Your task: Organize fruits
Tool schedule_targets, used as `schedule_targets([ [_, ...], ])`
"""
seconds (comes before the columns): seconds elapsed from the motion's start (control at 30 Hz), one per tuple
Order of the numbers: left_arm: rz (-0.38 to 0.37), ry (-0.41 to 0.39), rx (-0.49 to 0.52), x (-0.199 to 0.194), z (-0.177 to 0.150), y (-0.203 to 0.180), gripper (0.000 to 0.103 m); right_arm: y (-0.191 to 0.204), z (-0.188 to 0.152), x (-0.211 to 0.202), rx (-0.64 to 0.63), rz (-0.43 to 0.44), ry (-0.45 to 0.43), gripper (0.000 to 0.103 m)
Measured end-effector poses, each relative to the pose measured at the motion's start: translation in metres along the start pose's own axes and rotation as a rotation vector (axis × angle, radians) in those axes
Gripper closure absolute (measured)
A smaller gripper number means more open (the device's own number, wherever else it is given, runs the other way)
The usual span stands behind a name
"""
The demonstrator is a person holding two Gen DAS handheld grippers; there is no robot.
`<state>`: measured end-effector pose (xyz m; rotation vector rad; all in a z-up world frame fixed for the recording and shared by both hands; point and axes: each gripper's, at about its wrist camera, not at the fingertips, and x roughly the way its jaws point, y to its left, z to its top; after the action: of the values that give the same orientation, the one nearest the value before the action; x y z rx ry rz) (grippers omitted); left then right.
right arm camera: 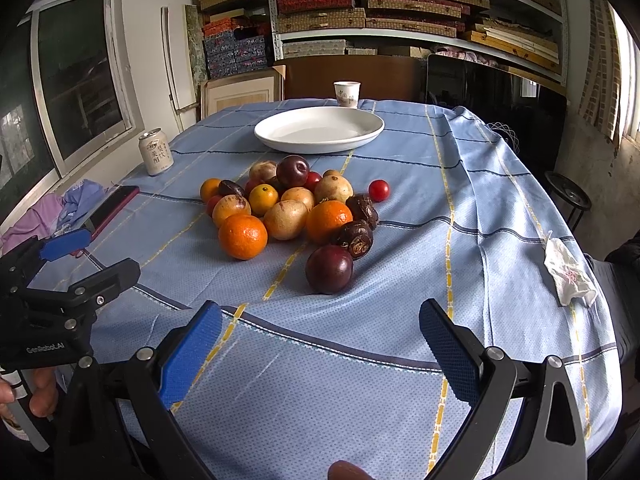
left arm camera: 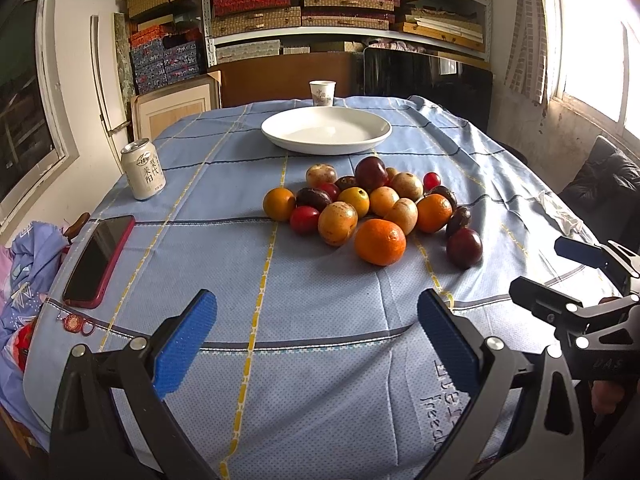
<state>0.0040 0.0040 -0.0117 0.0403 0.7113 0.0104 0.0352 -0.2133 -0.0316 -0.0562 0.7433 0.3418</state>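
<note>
The left gripper [left arm camera: 316, 336] hovers low over the tablecloth [left arm camera: 320, 400], level, blue pads spread wide and empty. Ahead, the fruit pile [left arm camera: 372, 208] sits mid-table, just before the white plate [left arm camera: 326, 130]. The right gripper [right arm camera: 320, 344] hovers alongside, equally wide, empty.

Two hand-held black grippers with blue finger pads

The left gripper [left arm camera: 316, 336] has two black, angular arms, each faced with a blue pad [left arm camera: 184, 344] of dimpled, textured rubber and fixed with round silver screws [left arm camera: 139, 343]. The right gripper [right arm camera: 320, 344] is built the same way: black triangular-cutout arms, blue studded pads [right arm camera: 192, 356], and silver screws [right arm camera: 495, 353] at the joints. Seen from the right wrist view, the left gripper's black body carries white lettering reading "GenRobot.AI" [right arm camera: 45, 348]. A fingertip [right arm camera: 347, 470] shows at the bottom edge.
</note>
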Motion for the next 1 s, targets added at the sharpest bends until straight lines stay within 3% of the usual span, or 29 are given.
schedule_targets([
  [1.0, -0.002, 0.016, 0.001, 0.0052, -0.0048, 0.0006, 0.005, -0.0006, -0.0017, 0.0024, 0.001, -0.001, 0.006, 0.004],
])
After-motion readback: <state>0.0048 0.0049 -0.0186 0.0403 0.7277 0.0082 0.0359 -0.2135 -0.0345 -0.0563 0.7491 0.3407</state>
